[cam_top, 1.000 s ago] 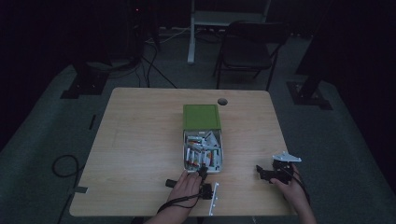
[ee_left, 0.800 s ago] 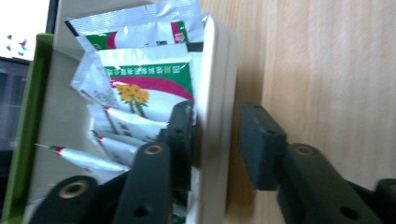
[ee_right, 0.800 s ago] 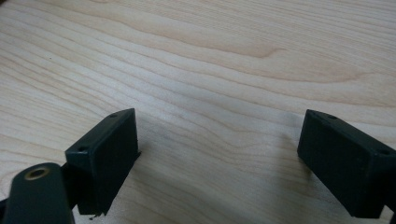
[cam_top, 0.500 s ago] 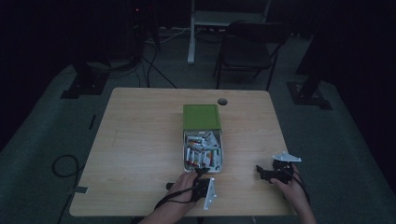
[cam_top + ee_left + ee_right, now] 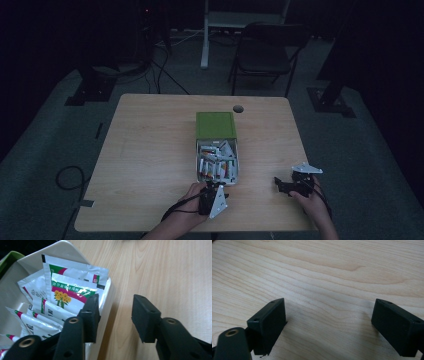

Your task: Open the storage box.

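Observation:
A white box with its green lid flipped open behind it sits mid-table, packed with several white sachets. My left gripper is at the box's near end, held by a hand. In the left gripper view it is open. One jaw stands against the box wall in front of a sachet with yellow flowers, the other over bare wood. My right gripper rests low near the table's front right, open wide over bare wood with nothing between its jaws.
The wooden table has a round cable hole behind the lid. A dark chair and stands are on the floor beyond the far edge. A cable trails from the left gripper off the front edge.
The left gripper has shifted slightly at the box's near end, turning a little. The right gripper has stayed put.

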`<state>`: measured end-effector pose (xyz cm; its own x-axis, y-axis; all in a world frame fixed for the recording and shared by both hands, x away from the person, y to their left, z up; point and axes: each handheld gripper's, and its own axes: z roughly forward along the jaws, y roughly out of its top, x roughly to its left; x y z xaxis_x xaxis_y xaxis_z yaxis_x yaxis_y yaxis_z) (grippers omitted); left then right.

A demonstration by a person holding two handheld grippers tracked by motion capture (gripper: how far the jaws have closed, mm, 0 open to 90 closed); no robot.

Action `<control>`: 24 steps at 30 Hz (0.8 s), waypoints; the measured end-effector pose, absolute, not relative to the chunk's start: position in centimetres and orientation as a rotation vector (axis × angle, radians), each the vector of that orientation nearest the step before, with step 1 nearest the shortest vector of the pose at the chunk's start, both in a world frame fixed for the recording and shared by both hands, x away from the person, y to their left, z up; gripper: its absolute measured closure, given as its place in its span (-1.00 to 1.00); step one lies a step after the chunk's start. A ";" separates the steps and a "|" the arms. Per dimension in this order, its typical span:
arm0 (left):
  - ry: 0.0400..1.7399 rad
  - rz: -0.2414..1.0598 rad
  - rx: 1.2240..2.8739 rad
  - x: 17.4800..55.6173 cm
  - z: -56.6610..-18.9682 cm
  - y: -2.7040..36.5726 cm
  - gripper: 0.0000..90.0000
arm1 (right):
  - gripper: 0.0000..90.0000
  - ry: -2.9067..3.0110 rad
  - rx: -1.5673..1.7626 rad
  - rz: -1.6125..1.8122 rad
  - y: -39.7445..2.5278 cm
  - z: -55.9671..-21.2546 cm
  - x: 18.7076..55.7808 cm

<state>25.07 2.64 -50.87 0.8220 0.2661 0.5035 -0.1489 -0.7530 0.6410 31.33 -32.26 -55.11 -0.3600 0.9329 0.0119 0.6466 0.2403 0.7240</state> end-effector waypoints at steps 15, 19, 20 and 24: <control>0.153 0.683 2.248 25.4 -49.3 4.8 0.31 | -0.74 2.095 1.445 0.908 -32.3 -55.1 31.3; 0.175 0.671 2.228 25.5 -48.8 5.4 0.31 | -0.74 2.095 1.444 0.907 -32.3 -55.1 31.3; 0.186 0.667 2.221 25.5 -48.7 5.6 0.31 | -0.74 2.095 1.445 0.907 -32.3 -55.1 31.3; 0.214 0.673 2.201 25.8 -48.2 6.5 0.31 | -0.74 2.095 1.444 0.908 -32.3 -55.1 31.3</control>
<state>25.77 6.53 -48.23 0.8437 0.3627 0.3958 -0.0668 -0.6606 0.7478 31.33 -32.27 -55.11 -0.3602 0.9328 0.0118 0.6465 0.2405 0.7240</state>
